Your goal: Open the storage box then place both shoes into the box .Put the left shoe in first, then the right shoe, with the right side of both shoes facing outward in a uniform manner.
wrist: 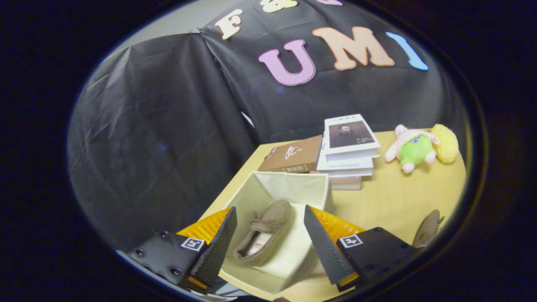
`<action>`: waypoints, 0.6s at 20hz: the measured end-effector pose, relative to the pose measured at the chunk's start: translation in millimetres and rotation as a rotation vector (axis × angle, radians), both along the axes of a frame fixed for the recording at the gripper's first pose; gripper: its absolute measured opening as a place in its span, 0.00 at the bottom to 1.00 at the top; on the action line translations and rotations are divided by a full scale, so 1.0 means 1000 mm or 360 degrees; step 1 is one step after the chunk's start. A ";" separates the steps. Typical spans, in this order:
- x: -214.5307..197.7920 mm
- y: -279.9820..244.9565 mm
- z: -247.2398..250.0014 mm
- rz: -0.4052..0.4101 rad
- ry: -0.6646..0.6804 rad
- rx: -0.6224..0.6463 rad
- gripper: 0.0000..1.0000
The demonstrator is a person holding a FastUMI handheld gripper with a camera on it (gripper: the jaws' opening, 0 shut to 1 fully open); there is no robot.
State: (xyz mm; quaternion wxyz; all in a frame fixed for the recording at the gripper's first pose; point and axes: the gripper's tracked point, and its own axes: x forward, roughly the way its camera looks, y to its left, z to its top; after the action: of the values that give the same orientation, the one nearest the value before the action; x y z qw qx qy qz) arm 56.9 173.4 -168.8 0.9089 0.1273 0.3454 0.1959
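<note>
A cream fabric storage box (293,184) stands open on the wooden table, right below my fingers. One brown moccasin shoe (266,235) lies inside it, resting against the left wall, toe toward the far end. My gripper (270,245) hovers above the box, open, with nothing pressed between its fingers; the shoe shows in the gap between them. A second brown shoe (428,228) lies on the table to the right of the box, beyond the right finger, partly cut off.
A stack of books (348,155) and a brown book (293,157) sit just behind the box. A pink and green plush toy (413,149) with a yellow one (447,142) lies at the far right of the table (390,197).
</note>
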 end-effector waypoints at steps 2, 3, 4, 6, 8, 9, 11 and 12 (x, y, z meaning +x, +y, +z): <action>-0.006 -0.025 0.002 0.0017 -0.0038 -0.0059 1.00; -0.009 -0.036 0.003 0.0024 -0.0066 -0.0090 1.00; -0.012 -0.047 0.006 0.0026 -0.0103 -0.0131 1.00; -0.013 -0.077 0.008 0.0005 -0.0184 -0.0236 1.00; -0.013 -0.105 0.009 -0.0023 -0.0248 -0.0330 1.00; -0.013 -0.118 0.010 -0.0037 -0.0272 -0.0370 1.00; -0.014 -0.146 0.008 -0.0080 -0.0292 -0.0436 1.00; -0.016 -0.156 0.007 -0.0098 -0.0291 -0.0454 1.00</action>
State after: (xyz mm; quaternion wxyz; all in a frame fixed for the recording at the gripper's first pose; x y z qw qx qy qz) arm 40.5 17.0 -161.4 0.9510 -0.0108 0.2816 0.1276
